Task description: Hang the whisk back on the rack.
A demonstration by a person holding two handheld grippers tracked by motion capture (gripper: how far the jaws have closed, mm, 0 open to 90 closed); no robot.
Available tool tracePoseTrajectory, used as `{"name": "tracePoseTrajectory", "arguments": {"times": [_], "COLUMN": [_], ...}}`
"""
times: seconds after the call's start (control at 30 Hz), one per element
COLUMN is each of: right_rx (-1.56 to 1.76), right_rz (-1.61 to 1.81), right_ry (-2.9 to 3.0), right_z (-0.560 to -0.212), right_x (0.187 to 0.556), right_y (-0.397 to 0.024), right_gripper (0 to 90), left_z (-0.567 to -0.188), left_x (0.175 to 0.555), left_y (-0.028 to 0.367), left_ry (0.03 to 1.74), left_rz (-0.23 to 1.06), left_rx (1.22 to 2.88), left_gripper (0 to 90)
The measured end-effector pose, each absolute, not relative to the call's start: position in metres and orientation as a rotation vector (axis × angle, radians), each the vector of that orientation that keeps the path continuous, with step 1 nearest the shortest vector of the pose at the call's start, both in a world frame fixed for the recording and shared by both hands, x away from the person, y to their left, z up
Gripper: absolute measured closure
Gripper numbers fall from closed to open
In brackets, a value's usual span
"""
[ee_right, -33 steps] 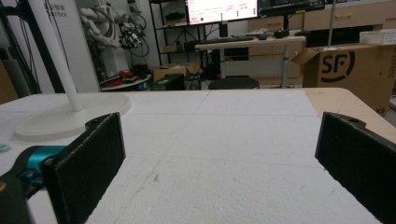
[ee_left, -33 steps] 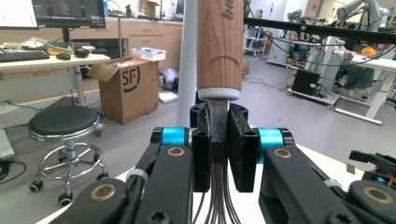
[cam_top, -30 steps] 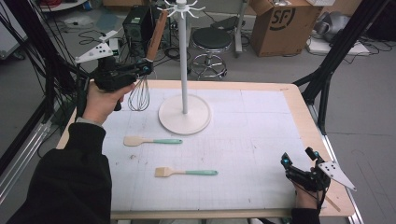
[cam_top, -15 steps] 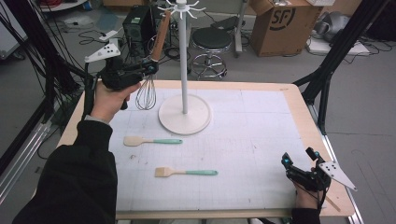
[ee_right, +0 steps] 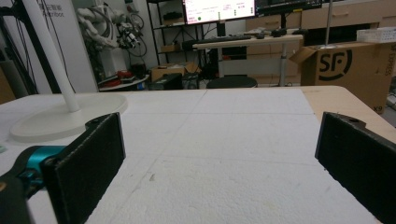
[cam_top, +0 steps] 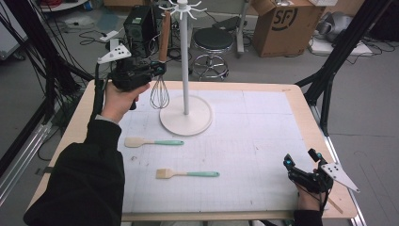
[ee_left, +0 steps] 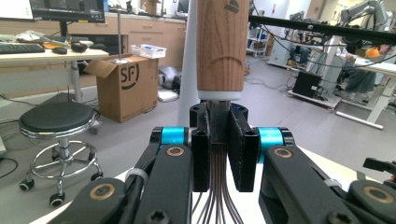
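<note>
Left gripper [cam_top: 157, 70] jaws pinched the whisk [cam_top: 160, 89] at its metal neck, just under the wooden handle [ee_left: 220, 44]; wire loops hung below, above the bench's far left part, beside the white stand [cam_top: 185, 113]. Handle top stood near the stand's hooks [cam_top: 181, 8] but seemingly not yet hung. Judged: whisk lifted, hanging left to do. Two spatulas, one [cam_top: 153, 141] nearer the stand, one [cam_top: 187, 174] toward the near edge, lay untouched on the bench [cam_top: 263, 155]. Right gripper [cam_top: 303, 169] rested at the near right corner, jaws spread wide with nothing between. Left gripper view showed the pinch close up; the high view gave the hooks and spatulas.
</note>
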State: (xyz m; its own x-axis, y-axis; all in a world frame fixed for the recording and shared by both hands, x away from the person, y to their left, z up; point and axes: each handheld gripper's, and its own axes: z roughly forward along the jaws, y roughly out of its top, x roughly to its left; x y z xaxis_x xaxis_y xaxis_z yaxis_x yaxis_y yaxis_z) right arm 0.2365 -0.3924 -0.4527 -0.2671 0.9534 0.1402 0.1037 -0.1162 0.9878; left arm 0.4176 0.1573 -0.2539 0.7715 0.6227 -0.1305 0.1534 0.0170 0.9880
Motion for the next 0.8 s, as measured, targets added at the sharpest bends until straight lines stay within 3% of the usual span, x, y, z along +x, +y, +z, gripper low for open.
{"name": "tracePoseTrajectory", "arguments": {"times": [0.43, 0.8], "right_rx": [1.218, 1.219], "right_rz": [1.469, 1.473], "right_ry": [1.418, 1.425], "right_z": [-0.452, -0.452], "right_x": [0.237, 0.237], "right_y": [-0.391, -0.39], "right_gripper": [0.4, 0.4], "left_z": [-0.257, -0.247], "left_x": [0.422, 0.403], "left_y": [0.151, 0.154], "left_ry": [0.665, 0.602], "left_rz": [0.44, 0.483], "left_rx": [1.534, 1.54], "left_gripper": [79.5, 37.0]}}
